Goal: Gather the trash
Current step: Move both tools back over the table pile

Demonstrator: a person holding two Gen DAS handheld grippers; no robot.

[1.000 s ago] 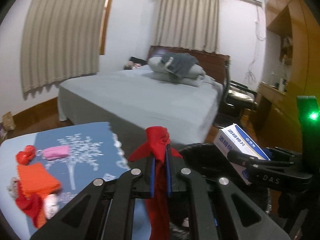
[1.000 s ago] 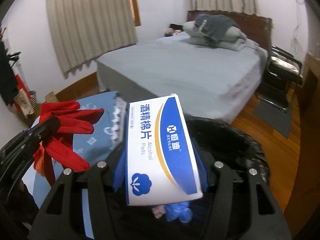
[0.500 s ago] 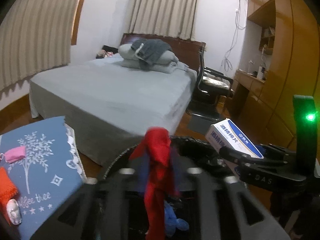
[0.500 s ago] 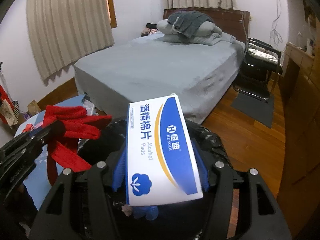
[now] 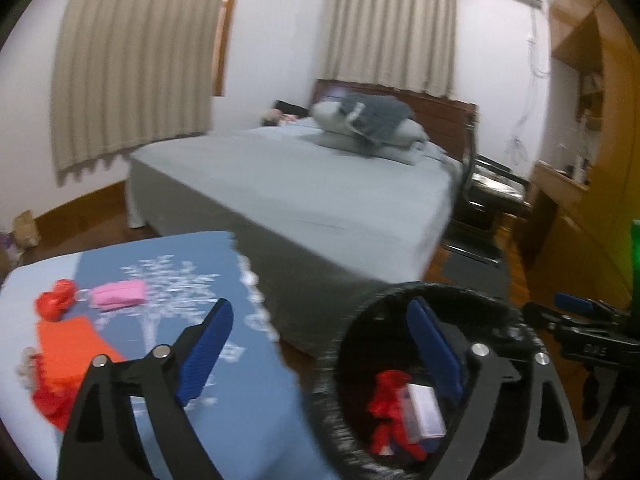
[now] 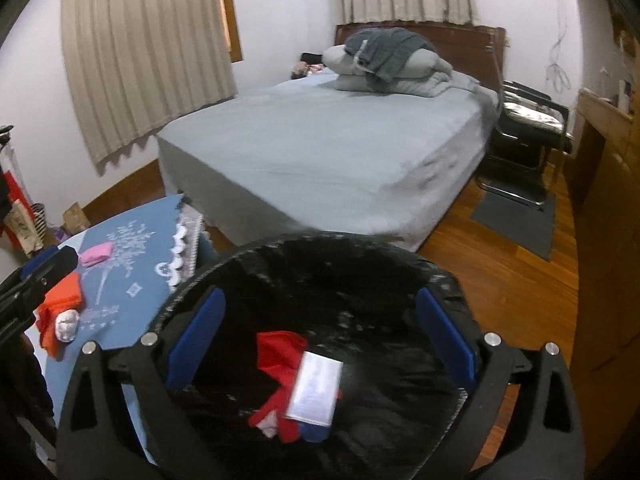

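A black-lined trash bin point(image 6: 440, 276) stands below both grippers; it also shows in the left wrist view point(image 5: 332, 360). Inside lie a red cloth point(image 6: 280, 352) and a white alcohol-pad box point(image 6: 316, 388), also seen in the left wrist view as the cloth point(image 5: 388, 396) and the box point(image 5: 426, 410). My left gripper point(image 5: 320, 348) is open and empty, straddling the bin's rim and the table edge. My right gripper point(image 6: 320, 334) is open and empty above the bin. On the blue table lie a pink pouch point(image 5: 118, 294), an orange cloth point(image 5: 70, 344) and red items point(image 5: 54, 304).
The blue-clothed table point(image 5: 240, 400) is left of the bin. A grey bed point(image 5: 320, 196) fills the middle. A black chair point(image 6: 528, 128) and wooden cabinets point(image 6: 608, 240) stand on the right. Wooden floor point(image 6: 500, 272) lies beyond the bin.
Both grippers have opened. The red cloth and the alcohol-pad box have dropped into the bin. The left gripper's view has swung back to the left toward the table.
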